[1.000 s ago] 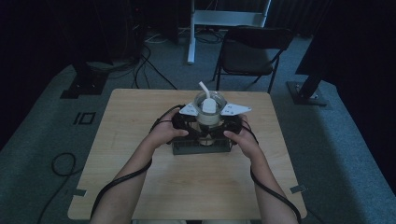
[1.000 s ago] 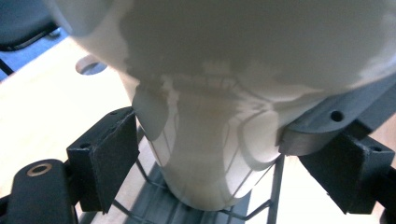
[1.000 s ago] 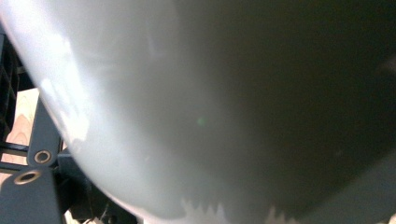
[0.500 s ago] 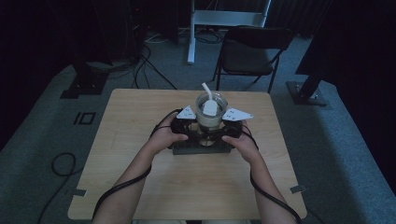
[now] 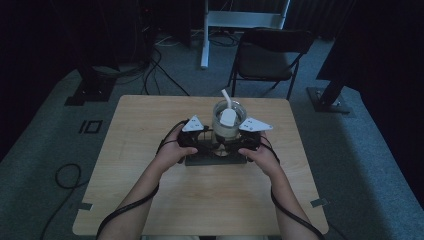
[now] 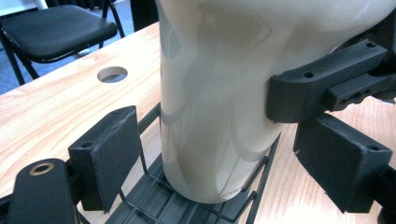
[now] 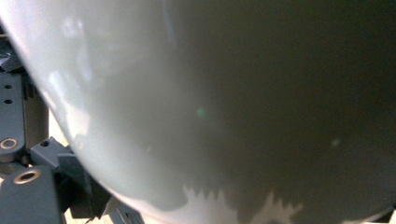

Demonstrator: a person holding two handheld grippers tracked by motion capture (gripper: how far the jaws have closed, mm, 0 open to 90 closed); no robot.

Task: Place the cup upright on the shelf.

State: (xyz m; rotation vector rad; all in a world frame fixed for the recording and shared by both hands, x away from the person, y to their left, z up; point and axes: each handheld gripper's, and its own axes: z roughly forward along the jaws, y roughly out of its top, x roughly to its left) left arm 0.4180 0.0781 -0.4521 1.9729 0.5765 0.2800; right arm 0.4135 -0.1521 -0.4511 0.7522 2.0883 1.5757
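Your left gripper (image 5: 209,140) is spread around the cup (image 5: 228,125), pads not touching; your right gripper (image 5: 241,140), can't tell. That cup looks smooth, slippery, breakable: take it low, gently

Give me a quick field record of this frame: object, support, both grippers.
object: pale cup, upright, white scoop inside
support: dark wire rack on wooden table
left gripper: jaws astride the cup's base, pads a little clear of it
right gripper: close against the cup's other side; open or shut unclear
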